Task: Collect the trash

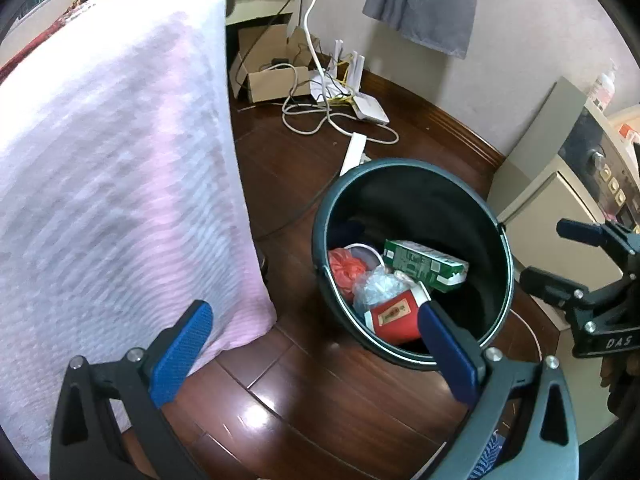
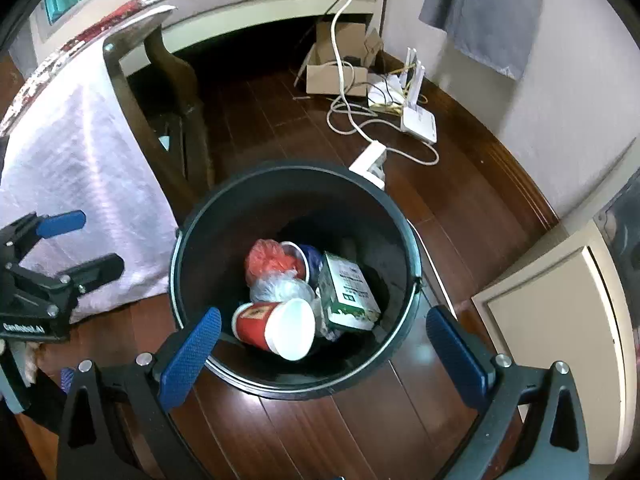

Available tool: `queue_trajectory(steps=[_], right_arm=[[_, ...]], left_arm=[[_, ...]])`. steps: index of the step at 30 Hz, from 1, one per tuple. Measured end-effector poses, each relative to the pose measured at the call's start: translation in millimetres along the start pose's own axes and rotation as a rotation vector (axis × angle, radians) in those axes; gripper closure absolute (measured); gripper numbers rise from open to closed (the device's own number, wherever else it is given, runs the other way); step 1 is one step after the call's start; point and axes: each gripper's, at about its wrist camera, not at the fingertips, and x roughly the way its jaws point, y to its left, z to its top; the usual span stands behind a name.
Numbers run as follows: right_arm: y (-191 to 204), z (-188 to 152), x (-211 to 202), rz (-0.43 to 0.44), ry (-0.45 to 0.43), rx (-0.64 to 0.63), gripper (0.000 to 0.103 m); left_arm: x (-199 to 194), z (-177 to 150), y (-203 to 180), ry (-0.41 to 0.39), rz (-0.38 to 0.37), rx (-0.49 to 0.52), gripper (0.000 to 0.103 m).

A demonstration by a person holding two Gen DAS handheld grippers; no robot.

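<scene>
The left gripper [image 1: 316, 344] has its blue fingers [image 1: 182, 352] wide apart with nothing between them, and it hangs above the floor [image 1: 312, 412] just beside the bin [image 1: 412, 168]. The right gripper [image 2: 324, 350] is also spread wide and empty, pointing down over the near rim of the same bin. The floor is dark wooden boards, glossy, with light reflected on it. To the left stands a chair [image 2: 160, 92] covered with a pale pink cloth [image 1: 112, 168], hanging down almost to the floor. Behind it, along the wall [image 1: 520, 72], there is an open cardboard box [image 1: 272, 76], a white router [image 1: 370, 110] with loose cables [image 1: 316, 120], and a white power strip [image 1: 354, 152] lying near the bin. A grey cloth [image 1: 424, 0] hangs on the wall, and a cream cabinet [image 2: 560, 320] stands at the right. The bin is round and dark green, upright on the floor between the chair and the cabinet. The trash is already in it — a red paper cup [image 2: 276, 330] on its side nearest to the grippers, a green and white carton [image 2: 348, 292] beside it, a crumpled clear plastic bag [image 2: 280, 286], a red plastic bag [image 2: 266, 260] and a second cup [image 2: 298, 258] further back.
</scene>
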Motion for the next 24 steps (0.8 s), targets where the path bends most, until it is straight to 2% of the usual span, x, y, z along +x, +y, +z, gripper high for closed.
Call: queue_trajectory(steps=[4, 13, 21, 24], right_arm=[[8.0, 4.8, -12.6, 0.003, -0.026, -0.013, 0.0], [29.2, 10.7, -45.3, 0.013, -0.077, -0.051, 0.0], [50.6, 4.3, -107.2, 0.004, -0.144, 0.013, 0.0], [66.5, 5.9, -137.4, -0.008, -0.171, 0.001, 0.0]], left_arm=[[-18.0, 1.5, 4.2, -0.027, 0.035, -0.018, 0.001], [-62.5, 0.4, 6.1, -0.097, 0.052, -0.014, 0.001], [-123.7, -8.9, 11.8, -0.167, 0.073, -0.009, 0.001], [-145.1, -10.9, 8.5, -0.176, 0.116, 0.025, 0.001]])
